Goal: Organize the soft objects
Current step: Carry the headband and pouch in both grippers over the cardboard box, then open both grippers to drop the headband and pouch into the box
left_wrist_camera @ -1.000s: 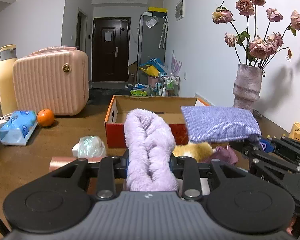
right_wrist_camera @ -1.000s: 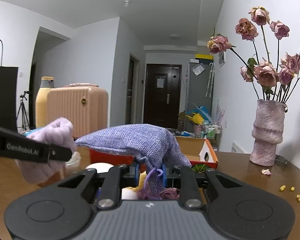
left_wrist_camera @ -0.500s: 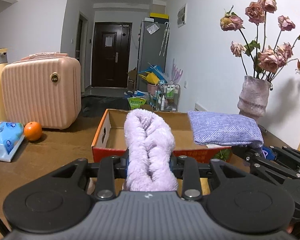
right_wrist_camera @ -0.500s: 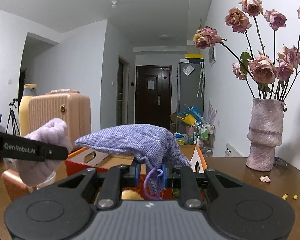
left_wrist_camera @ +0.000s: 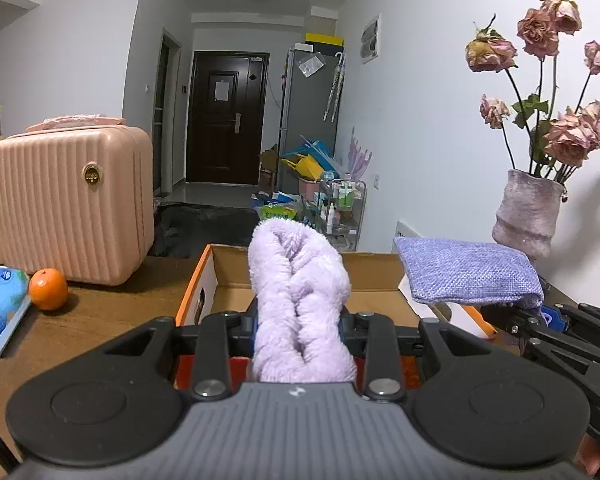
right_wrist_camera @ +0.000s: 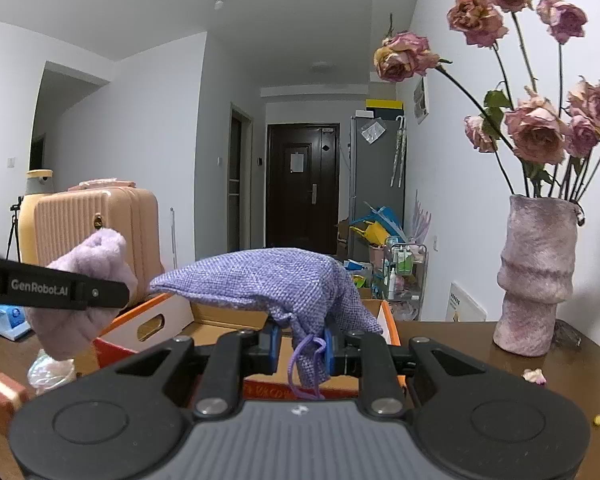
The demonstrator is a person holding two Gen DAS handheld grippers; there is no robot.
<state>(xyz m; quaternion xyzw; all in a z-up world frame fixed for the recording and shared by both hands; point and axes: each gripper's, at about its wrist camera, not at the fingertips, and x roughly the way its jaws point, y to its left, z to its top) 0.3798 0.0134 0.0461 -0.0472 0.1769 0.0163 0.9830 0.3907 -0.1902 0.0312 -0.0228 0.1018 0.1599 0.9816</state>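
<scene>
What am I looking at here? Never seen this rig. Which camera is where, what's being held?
No robot: a person carries two handheld grippers, each with a fisheye camera looking along its fingers. In the left view, the left gripper is shut on a fluffy lilac rolled towel. In the right view, the right gripper pinches a purple woven drawstring pouch at its neck. Both hang near an open orange-edged cardboard box on a brown wooden table. Also there: a pink ribbed suitcase, an orange, a vase of dried roses.

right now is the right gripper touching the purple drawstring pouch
Touching. In the right wrist view the right gripper is shut on the purple drawstring pouch, with its neck and cord pinched between both blue pads.
</scene>
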